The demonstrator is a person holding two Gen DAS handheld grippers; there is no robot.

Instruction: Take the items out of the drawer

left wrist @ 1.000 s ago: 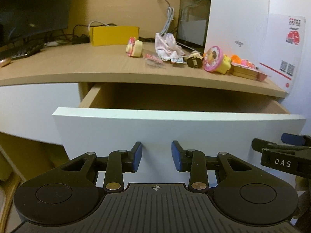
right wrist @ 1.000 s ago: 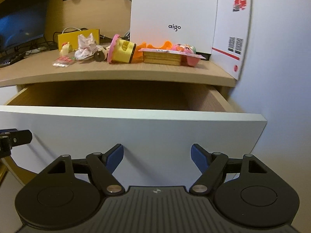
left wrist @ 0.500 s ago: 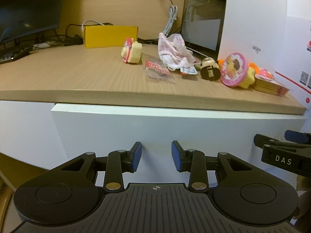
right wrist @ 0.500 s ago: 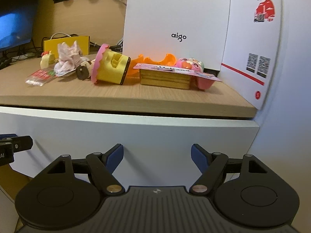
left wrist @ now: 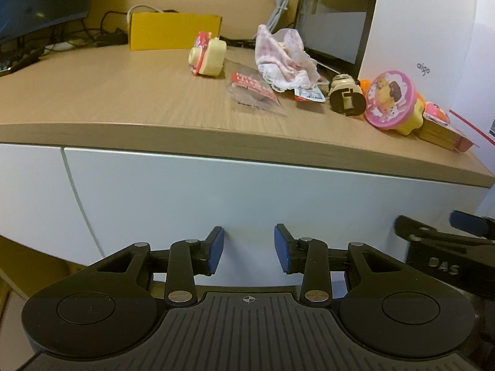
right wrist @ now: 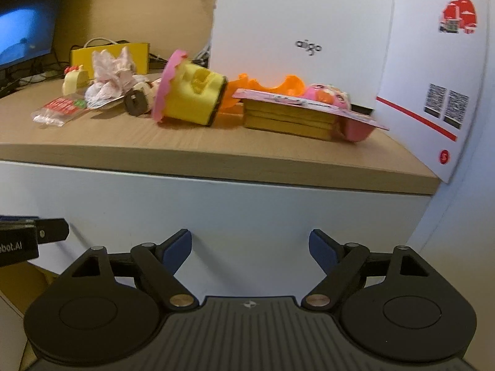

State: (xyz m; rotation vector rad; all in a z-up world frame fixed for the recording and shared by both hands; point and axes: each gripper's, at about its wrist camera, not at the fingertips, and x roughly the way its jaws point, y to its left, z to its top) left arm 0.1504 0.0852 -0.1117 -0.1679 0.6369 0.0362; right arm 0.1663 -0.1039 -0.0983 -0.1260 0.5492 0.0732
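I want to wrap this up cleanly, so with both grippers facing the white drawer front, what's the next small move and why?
Probably draw both grippers straight back from the drawer front. It sits flush under the desk edge, both the left gripper and right gripper are open and hold nothing, and the toys, such as the yellow and pink toy, already lie on the desk.

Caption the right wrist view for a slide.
Open right gripper faces the shut white drawer front; toys line the wooden desktop above.
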